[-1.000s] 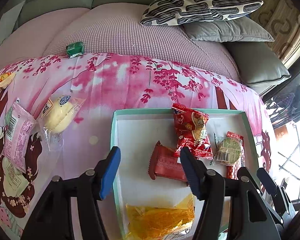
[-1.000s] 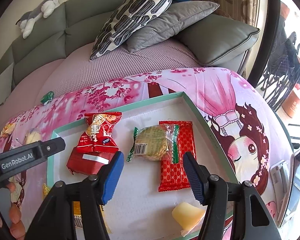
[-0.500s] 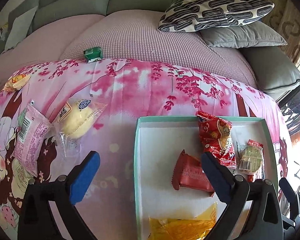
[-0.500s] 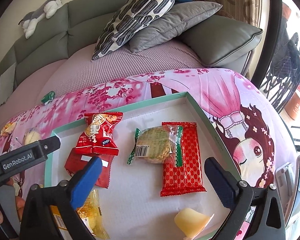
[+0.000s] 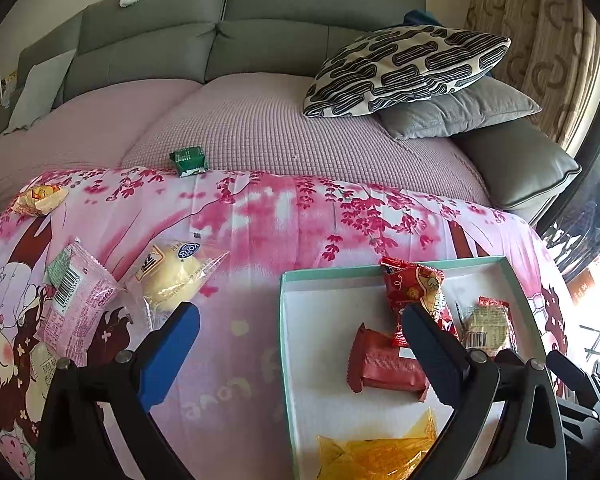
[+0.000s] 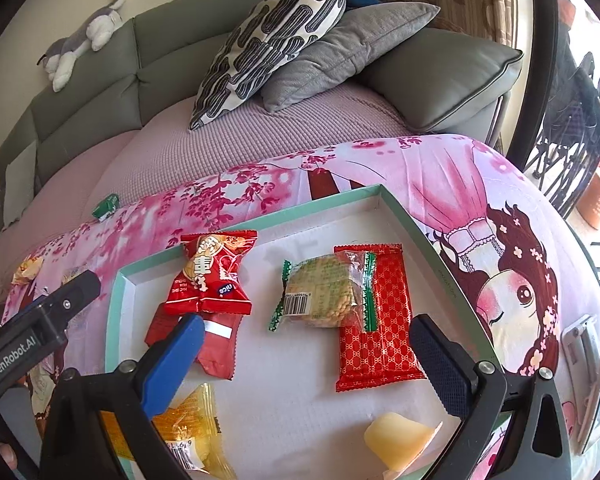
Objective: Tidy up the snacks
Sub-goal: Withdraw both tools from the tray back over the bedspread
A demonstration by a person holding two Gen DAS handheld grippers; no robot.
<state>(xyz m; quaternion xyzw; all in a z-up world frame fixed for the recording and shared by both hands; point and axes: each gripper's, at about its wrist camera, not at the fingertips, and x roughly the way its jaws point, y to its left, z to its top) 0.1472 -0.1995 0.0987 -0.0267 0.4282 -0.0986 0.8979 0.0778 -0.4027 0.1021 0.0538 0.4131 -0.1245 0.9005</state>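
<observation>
both grippers spread wide over the snack tray

the left gripper [image 5: 300, 344] and right gripper [image 6: 306, 354] both stood wide apart, holding nothing. six snacks lay in the teal tray [image 6: 114, 304]. left of it on the pink cloth [image 5: 260, 216] lay the yellow bun packet [image 5: 176, 276] and pink packet [image 5: 74, 300].

Patterned pillow [image 5: 406, 70] on grey cushion [image 5: 456, 114]; plush toy [image 6: 80, 40], perhaps a dog.

Left gripper [image 5: 296, 334] (jaws wide) straddles the tray [image 5: 286, 344] rim.
</observation>
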